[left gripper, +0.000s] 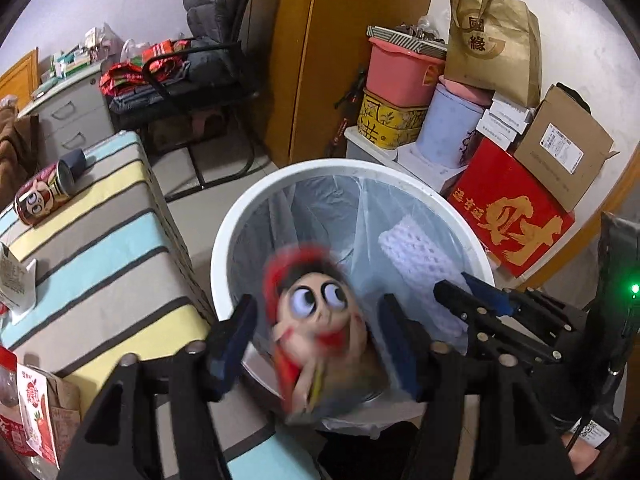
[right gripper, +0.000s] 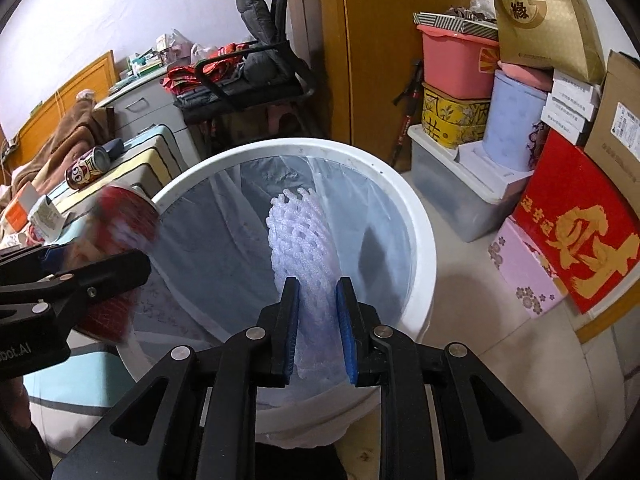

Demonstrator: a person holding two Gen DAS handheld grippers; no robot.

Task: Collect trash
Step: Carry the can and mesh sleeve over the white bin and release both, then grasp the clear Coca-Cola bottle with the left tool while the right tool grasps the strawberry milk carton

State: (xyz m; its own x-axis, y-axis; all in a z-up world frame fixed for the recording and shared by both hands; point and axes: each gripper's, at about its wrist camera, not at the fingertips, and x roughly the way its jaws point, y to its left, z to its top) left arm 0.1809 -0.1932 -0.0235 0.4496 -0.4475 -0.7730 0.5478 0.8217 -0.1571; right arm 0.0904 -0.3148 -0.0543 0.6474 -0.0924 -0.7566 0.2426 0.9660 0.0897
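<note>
A white trash bin (left gripper: 256, 200) lined with a clear bag stands beside the table. Over its near rim, my left gripper (left gripper: 316, 308) is open, its blue pads clear of a blurred red cartoon-face drink can (left gripper: 320, 328) that hangs between them. In the right wrist view that can (right gripper: 120, 232) shows as a red blur at the bin's left rim (right gripper: 280, 148), beside the left gripper (right gripper: 100, 256). My right gripper (right gripper: 318, 286) is shut on a white foam fruit net (right gripper: 300, 232), which hangs down into the bin. The net (left gripper: 416, 256) and right gripper (left gripper: 472, 292) also appear in the left wrist view.
A striped cloth covers the table (left gripper: 112, 240) to the left, with a second cartoon can (left gripper: 44, 196) lying on it, a torn carton (left gripper: 16, 280) and red packets (left gripper: 36, 412). Stacked boxes, among them a red one (left gripper: 516, 220), crowd the right. A black chair (left gripper: 212, 68) stands behind.
</note>
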